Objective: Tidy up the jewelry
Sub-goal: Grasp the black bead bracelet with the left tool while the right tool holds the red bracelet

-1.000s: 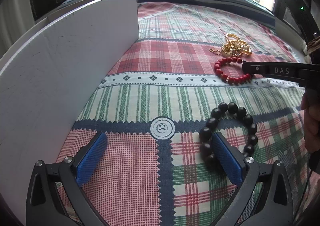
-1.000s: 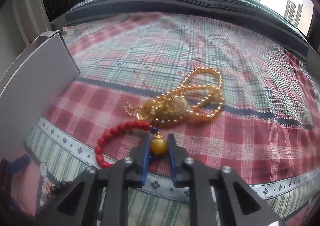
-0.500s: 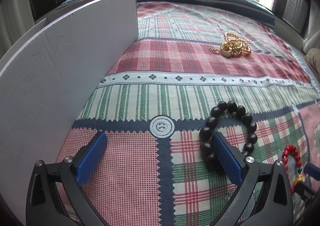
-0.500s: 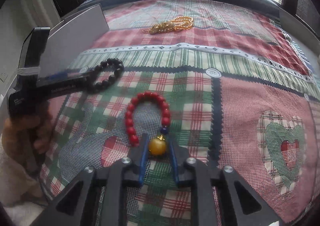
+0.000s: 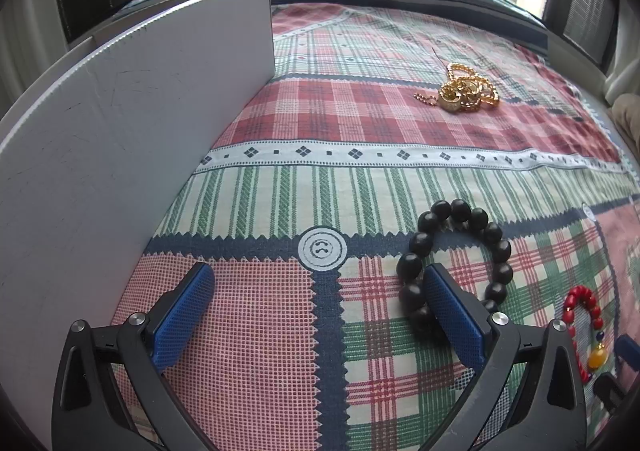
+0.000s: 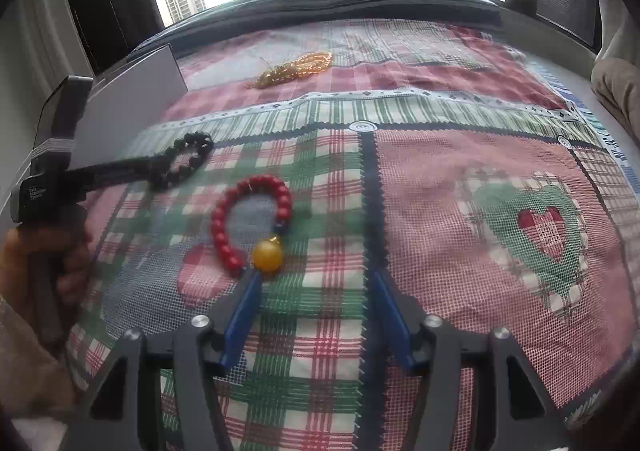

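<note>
Red bead bracelet [image 6: 250,225] with its amber bead [image 6: 267,256] lies flat on the patchwork bedspread [image 6: 460,211], just ahead of the right claw [image 6: 316,309]. Right claw jaws have just been opening and now stand about half wide, nothing between them; the amber bead sits at the tip of the left-hand blue pad, touching or nearly so, can't tell which. Reads as a release just done.

Black bead bracelet [image 5: 456,255] is next to it, on the side nearer the white board, close but apart. Left claw [image 5: 320,311] is wide open and holds nothing. Its right-hand pad lies inside the black loop, against or right at the near beads; contact unclear. The person's hand [image 6: 48,259] grips the left claw's handle at the left edge of the right wrist view.

Gold chain pile [image 5: 464,93] is well apart, farther up the bed on the red plaid band. Still tangled, not yet sorted. White board [image 5: 132,155] stands upright along the left side.

Risks from here:
- Right claw pulling back with the pad on the amber bead could drag the red bracelet out of place.
- Left pad inside the black loop: any lift or sideways move could hook it and shift it into the red one.
- Soft bedspread gives under pressure, so beads may roll toward a dip.
- Gold pile likely comes up as one clump; loose strands may snag or drop.
</note>
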Motion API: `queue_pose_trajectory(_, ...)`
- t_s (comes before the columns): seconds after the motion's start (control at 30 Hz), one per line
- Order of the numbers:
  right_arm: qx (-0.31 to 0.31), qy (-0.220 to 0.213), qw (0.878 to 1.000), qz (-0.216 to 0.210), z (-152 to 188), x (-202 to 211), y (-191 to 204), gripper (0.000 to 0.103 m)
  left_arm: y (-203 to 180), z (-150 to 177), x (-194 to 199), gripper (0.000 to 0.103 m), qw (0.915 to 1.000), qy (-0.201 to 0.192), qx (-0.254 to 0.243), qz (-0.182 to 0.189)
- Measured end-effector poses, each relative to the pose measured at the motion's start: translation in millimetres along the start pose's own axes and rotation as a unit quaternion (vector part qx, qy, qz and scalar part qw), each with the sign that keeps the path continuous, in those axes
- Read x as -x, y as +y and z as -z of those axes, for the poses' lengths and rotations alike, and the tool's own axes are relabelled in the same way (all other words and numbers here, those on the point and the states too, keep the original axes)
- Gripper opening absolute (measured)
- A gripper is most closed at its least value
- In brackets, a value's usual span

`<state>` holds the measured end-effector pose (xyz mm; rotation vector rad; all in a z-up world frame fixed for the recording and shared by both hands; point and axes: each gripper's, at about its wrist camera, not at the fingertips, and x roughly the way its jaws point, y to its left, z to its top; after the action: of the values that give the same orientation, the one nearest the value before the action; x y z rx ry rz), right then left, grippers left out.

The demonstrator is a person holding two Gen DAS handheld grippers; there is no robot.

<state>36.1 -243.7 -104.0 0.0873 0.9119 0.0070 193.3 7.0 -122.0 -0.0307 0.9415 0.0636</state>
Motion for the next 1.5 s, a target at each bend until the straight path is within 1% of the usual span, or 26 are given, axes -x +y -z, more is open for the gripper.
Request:
queue_pose_trajectory(0.43, 0.015, -0.006, 1.0, 0.01, 2, 1, 5, 0.063, 0, -1, 2, 0.103, 1.0, 0.002, 0.0, 0.0)
queue_pose_trajectory(0.57, -0.002, -0.002, 1.0, -0.002, 1, 3, 0, 0.063, -7, 9, 10, 0.102, 0.9999, 0.013, 0.0, 0.002)
queue_pose_trajectory(0.63, -0.016, -0.002, 1.0, -0.014, 1, 5, -3, 0.063, -22, 16, 16, 0.1, 0.9995, 0.014, -0.025, 0.017)
queue_pose_trajectory(0.67, -0.019, -0.003, 1.0, -0.017, 2, 5, -4, 0.063, -31, 19, 19, 0.097, 0.9988, 0.011, -0.041, 0.024)
queue_pose_trajectory(0.7, -0.022, -0.004, 1.0, -0.018, 2, 6, -6, 0.063, -38, 21, 24, 0.085, 0.998, 0.003, -0.055, 0.03)
queue_pose_trajectory(0.73, -0.024, -0.004, 1.0, -0.019, 2, 6, -6, 0.063, -44, 22, 27, 0.07, 0.9972, 0.001, -0.065, 0.038)
queue_pose_trajectory(0.77, -0.025, -0.005, 0.999, -0.02, 2, 6, -7, 0.063, -49, 21, 30, 0.06, 0.9963, 0.003, -0.071, 0.048)
queue_pose_trajectory(0.8, -0.025, -0.005, 0.999, -0.022, 1, 6, -7, 0.063, -51, 21, 33, 0.038, 0.9957, 0.006, -0.075, 0.055)
queue_pose_trajectory(0.83, -0.025, -0.005, 0.999, -0.025, 1, 7, -7, 0.063, -52, 22, 35, 0.011, 0.9954, 0.007, -0.077, 0.056)
queue_pose_trajectory(0.93, -0.017, -0.013, 0.999, -0.038, -2, 14, -5, 0.063, -45, 26, 40, 0.011, 0.9943, 0.019, -0.062, 0.085)
queue_pose_trajectory(1.0, -0.009, -0.009, 0.999, -0.049, -6, 15, -1, 0.062, -34, 30, 45, 0.01, 0.9925, 0.027, -0.046, 0.11)
queue_pose_trajectory(1.03, -0.007, -0.006, 0.998, -0.056, -8, 13, 0, 0.058, -29, 32, 47, 0.01, 0.9916, 0.031, -0.038, 0.12)
queue_pose_trajectory(1.07, -0.007, -0.001, 0.998, -0.061, -11, 10, 2, 0.046, -25, 34, 49, 0.01, 0.9906, 0.036, -0.028, 0.129)
queue_pose_trajectory(1.1, -0.007, 0.007, 0.998, -0.065, -13, 6, 4, 0.039, -21, 36, 53, 0.01, 0.9893, 0.04, -0.017, 0.139)
queue_pose_trajectory(1.17, -0.004, 0.022, 0.998, -0.064, -17, -7, 8, 0.038, -15, 36, 59, 0.01, 0.9866, 0.043, 0.0, 0.157)
queue_pose_trajectory(1.2, -0.002, 0.025, 0.998, -0.06, -17, -11, 11, 0.038, -12, 36, 64, 0.01, 0.9852, 0.042, 0.008, 0.166)
queue_pose_trajectory(1.23, 0.003, 0.018, 0.998, -0.055, -18, -13, 13, 0.037, -8, 36, 69, 0.01, 0.9835, 0.04, 0.015, 0.176)
queue_pose_trajectory(1.27, 0.01, 0.012, 0.999, -0.051, -19, -14, 16, 0.032, -8, 34, 73, 0.01, 0.9817, 0.038, 0.022, 0.185)
queue_pose_trajectory(1.3, 0.012, 0.012, 0.999, -0.052, -20, -14, 17, 0.018, -5, 32, 79, 0.01, 0.9799, 0.035, 0.03, 0.194)
queue_pose_trajectory(1.37, 0.006, 0.021, 0.998, -0.051, -21, -12, 15, 0.018, 0, 29, 90, 0.01, 0.9762, 0.028, 0.044, 0.211)
queue_pose_trajectory(1.5, -0.008, 0.007, 0.997, -0.071, -26, 9, 6, 0.018, 13, 23, 112, 0.01, 0.9711, 0.014, 0.063, 0.23)
